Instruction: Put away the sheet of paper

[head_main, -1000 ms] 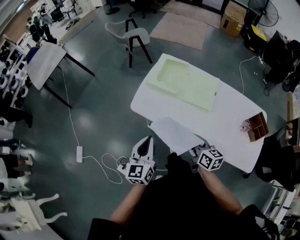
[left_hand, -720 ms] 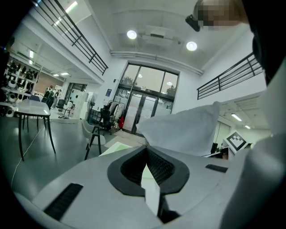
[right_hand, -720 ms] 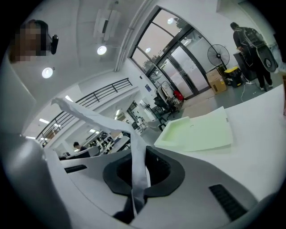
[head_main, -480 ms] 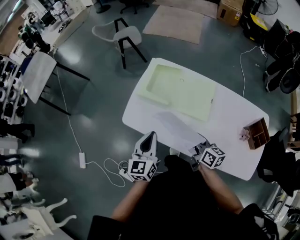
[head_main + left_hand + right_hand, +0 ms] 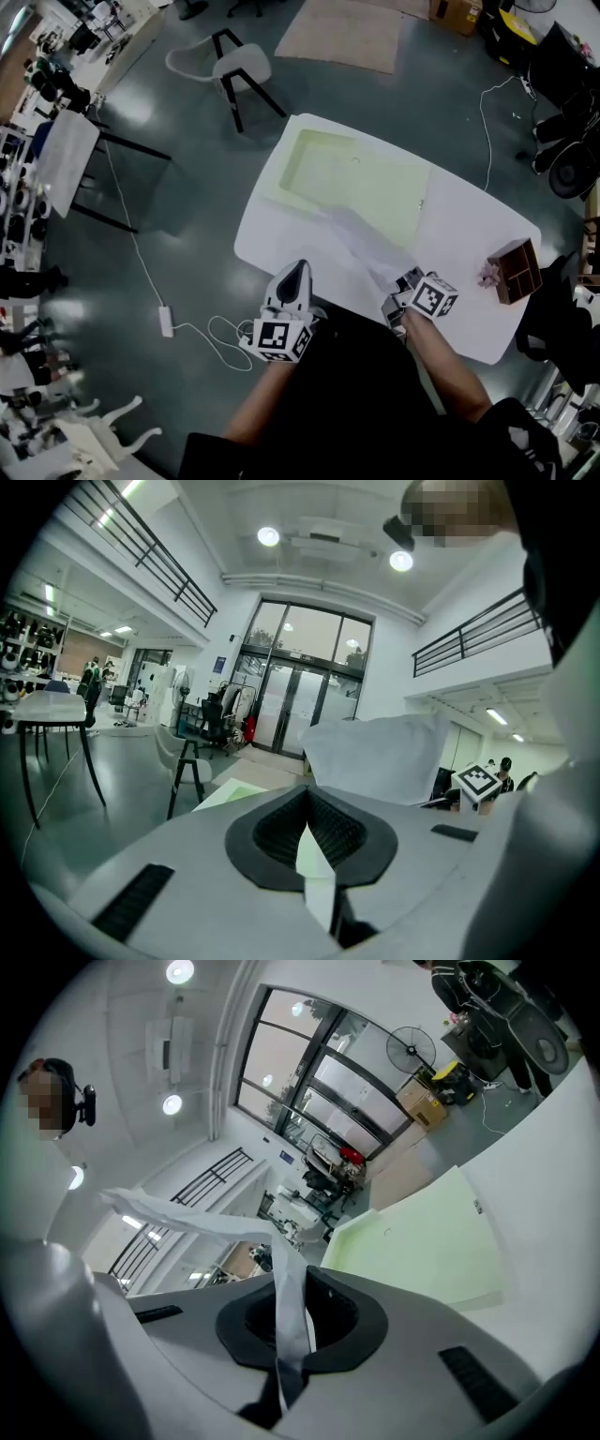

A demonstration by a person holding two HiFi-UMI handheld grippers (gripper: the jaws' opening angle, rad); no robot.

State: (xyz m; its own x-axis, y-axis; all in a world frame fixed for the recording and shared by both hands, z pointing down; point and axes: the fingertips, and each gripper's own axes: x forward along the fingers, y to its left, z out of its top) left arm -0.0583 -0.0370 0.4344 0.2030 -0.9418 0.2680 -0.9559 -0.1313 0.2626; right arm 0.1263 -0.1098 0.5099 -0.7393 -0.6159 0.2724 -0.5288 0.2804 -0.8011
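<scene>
Right gripper view shows your right gripper pinching the sheet of paper above the table; your left gripper is closed.

Chair, rug, wooden box

The white sheet is arching between both claws: one edge is running through the shut right claw, a corner sitting in the left claw. Beyond them, the pale green folder is lying flat on the tabletop.
</scene>
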